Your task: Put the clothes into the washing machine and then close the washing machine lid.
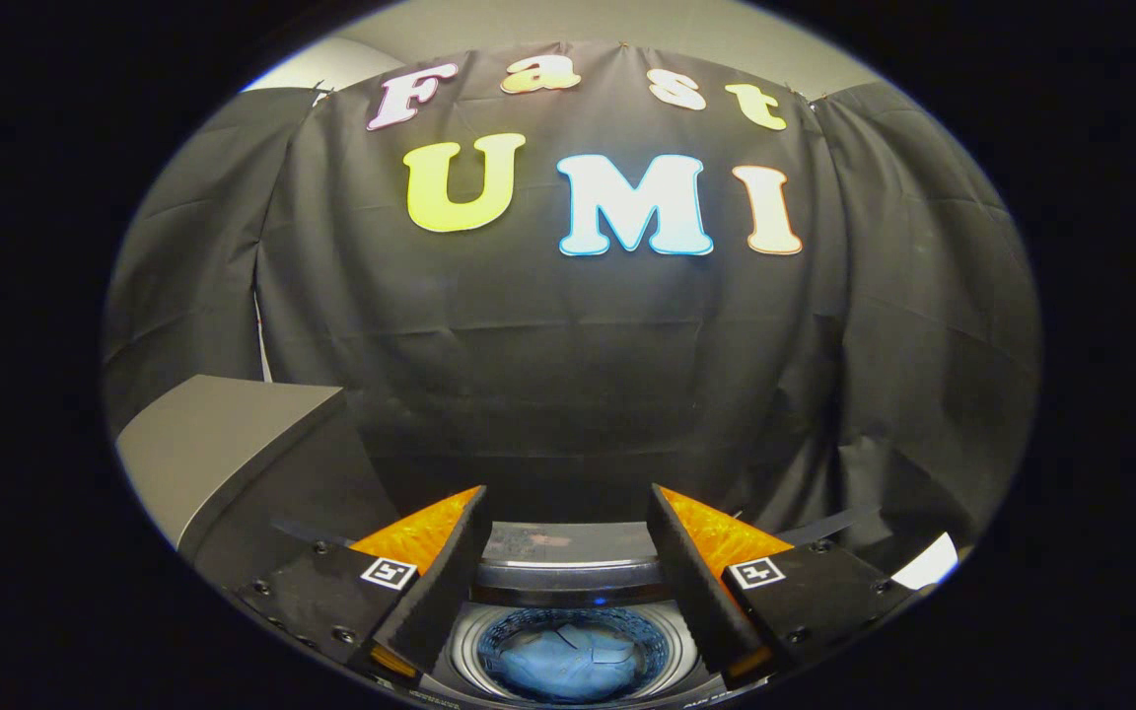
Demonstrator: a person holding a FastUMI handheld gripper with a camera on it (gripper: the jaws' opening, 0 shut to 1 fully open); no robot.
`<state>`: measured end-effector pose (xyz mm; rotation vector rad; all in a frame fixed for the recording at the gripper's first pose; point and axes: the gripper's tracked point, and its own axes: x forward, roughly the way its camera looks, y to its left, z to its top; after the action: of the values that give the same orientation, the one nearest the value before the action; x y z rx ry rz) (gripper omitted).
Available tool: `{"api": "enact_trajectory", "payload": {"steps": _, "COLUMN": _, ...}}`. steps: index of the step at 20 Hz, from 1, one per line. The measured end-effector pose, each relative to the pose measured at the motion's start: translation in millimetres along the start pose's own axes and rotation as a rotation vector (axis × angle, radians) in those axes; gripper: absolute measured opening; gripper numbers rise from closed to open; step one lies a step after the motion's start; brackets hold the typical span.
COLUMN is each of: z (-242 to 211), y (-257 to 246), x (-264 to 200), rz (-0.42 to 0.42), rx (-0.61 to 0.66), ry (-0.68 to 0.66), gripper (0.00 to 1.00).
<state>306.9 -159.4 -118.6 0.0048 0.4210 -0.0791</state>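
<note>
Since the clothes [568, 663] already lie in the washing machine [568, 572] drum below, your gripper [568, 513] hangs released w/ nothing between its fingers. Lid's prob next.

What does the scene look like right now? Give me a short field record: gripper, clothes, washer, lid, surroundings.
gripper: gripper open, fingers spread apart, nothing between them
clothes: blue garment lying inside the drum, seen below and between the fingers
washer: washing machine top-loading, drum opening uncovered, back panel just beyond the fingers
lid: not closed over the drum; its position cannot be told
surroundings: grey box-like surface beside the left finger; black cloth wall behind
task state: clothes appear in; lid closing not yet done
</note>
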Motion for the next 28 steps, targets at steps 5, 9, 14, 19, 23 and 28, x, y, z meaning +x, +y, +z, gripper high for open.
{"api": "enact_trajectory", "payload": {"steps": 5, "z": -33, "y": 1, "x": -23, "rz": 0.001, "rx": 0.000, "ry": 0.007, "gripper": 0.97}}
{"api": "enact_trajectory", "payload": {"steps": 9, "z": -67, "y": 2, "x": -41, "rz": 0.004, "rx": -0.044, "ry": 0.024, "gripper": 0.97}}
{"api": "enact_trajectory", "payload": {"steps": 14, "z": -90, "y": 6, "x": -58, "rz": 0.021, "rx": -0.072, "ry": 0.042, "gripper": 0.98}}
{"api": "enact_trajectory", "payload": {"steps": 19, "z": -94, "y": 11, "x": -68, "rz": 0.026, "rx": -0.081, "ry": 0.028, "gripper": 0.98}}
{"api": "enact_trajectory", "payload": {"steps": 23, "z": -73, "y": 24, "x": -96, "rz": 0.068, "rx": -0.050, "ry": -0.038, "gripper": 0.98}}
{"api": "enact_trajectory", "payload": {"steps": 28, "z": -50, "y": 21, "x": -155, "rz": 0.079, "rx": 0.010, "ry": -0.132, "gripper": 0.98}}
